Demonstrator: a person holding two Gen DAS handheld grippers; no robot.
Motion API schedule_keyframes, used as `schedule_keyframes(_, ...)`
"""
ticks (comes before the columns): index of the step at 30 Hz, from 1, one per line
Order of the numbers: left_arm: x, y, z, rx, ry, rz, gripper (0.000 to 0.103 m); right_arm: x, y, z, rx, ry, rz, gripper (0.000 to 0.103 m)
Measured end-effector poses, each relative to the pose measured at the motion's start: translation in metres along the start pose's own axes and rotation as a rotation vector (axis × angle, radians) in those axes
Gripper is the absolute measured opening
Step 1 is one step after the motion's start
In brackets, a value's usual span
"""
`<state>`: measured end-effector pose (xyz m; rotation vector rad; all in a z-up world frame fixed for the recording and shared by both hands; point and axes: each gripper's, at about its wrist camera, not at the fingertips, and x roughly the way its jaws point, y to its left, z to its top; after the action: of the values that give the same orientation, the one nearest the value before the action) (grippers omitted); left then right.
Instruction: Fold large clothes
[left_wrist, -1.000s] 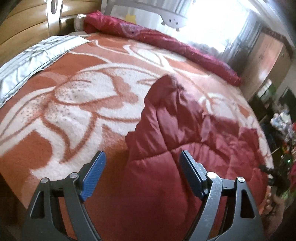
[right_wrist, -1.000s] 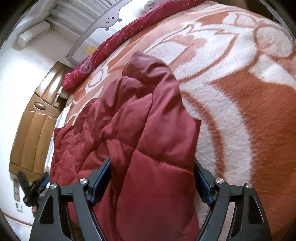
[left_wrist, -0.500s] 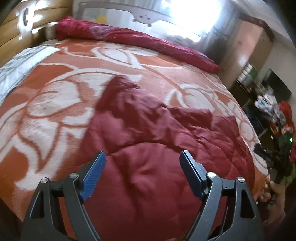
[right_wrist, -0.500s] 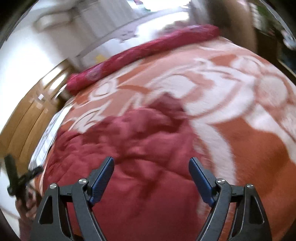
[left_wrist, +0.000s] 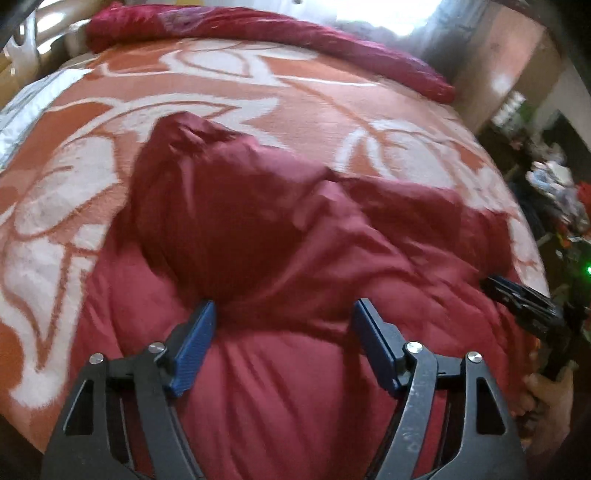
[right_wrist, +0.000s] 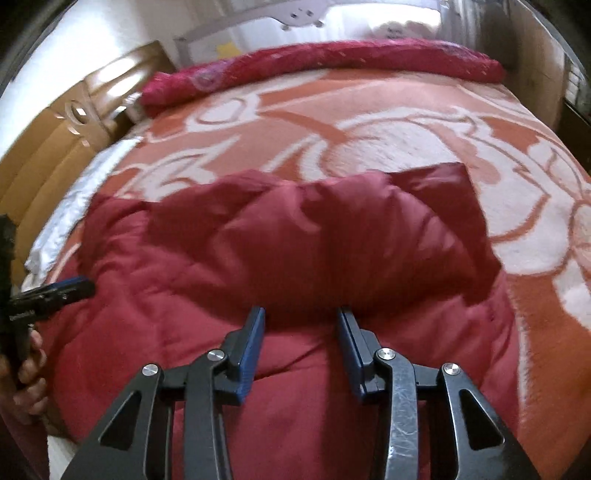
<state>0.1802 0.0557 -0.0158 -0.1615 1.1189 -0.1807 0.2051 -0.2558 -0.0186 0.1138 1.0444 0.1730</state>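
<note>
Two tools are above a dark red padded jacket (left_wrist: 280, 280) that lies on a bed covered with an orange and white blanket (left_wrist: 229, 96). The left tool (left_wrist: 284, 325) points down at the jacket, and its blue pads (left_wrist: 194, 350) are spread wide; its jaws are closing a little, with the jacket's cloth under the gap between them, but the pads do not press on it. A folded part of the jacket makes a thick lump just in front of this tool, and its far tip reaches toward the head of the bed. The right tool (right_wrist: 301, 328) also points down at the jacket; its jaws are closing and stand much narrower, with a ridge of cloth just beyond the tips, and the pads do not seem to pinch it yet. To the right of the left tool, at the edge of the jacket, the other tool is visible, with a hand (left_wrist: 546, 395) holding it. Far in front of both tools a rolled pink-red quilt (right_wrist: 317, 62) lies across the bed, and to the left of the right tool there is a wooden headboard (right_wrist: 55, 147).
</note>
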Motion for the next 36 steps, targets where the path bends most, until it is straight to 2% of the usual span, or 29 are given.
schedule_keyframes(3, 0.017, 0.011, 0.017, -0.04, 0.033, 0.022, 0.076, 0.014, -0.016, 0.012, 0.022, 0.019, -0.053, 0.041)
schedule_keyframes(6, 0.033, 0.027, 0.029, -0.083, 0.057, 0.037, 0.076, 0.023, -0.039, 0.017, 0.087, 0.026, -0.066, 0.041)
schedule_keyframes(10, 0.054, 0.044, 0.037, -0.142, 0.086, 0.036, 0.076, 0.032, -0.063, 0.01, 0.188, 0.009, -0.035, 0.04)
schedule_keyframes(14, 0.068, 0.041, 0.039, -0.127, 0.091, 0.082, 0.079, 0.035, -0.073, 0.007, 0.23, -0.008, -0.011, 0.039)
schedule_keyframes(19, 0.074, 0.043, 0.044, -0.131, 0.099, 0.082, 0.08, 0.042, -0.081, 0.006, 0.279, -0.005, 0.024, 0.04)
schedule_keyframes(23, 0.054, 0.046, 0.042, -0.142, 0.067, 0.07, 0.079, 0.044, -0.079, 0.006, 0.264, -0.002, 0.015, 0.04)
schedule_keyframes(25, 0.03, 0.043, 0.034, -0.131, 0.03, 0.036, 0.079, 0.045, -0.079, 0.006, 0.26, -0.001, 0.014, 0.04)
schedule_keyframes(31, -0.032, 0.011, -0.003, -0.012, -0.058, -0.048, 0.079, 0.044, -0.078, 0.007, 0.253, 0.002, 0.006, 0.04)
schedule_keyframes(36, -0.058, -0.007, -0.03, 0.052, -0.084, -0.099, 0.079, 0.006, -0.07, 0.002, 0.247, -0.056, 0.028, 0.046)
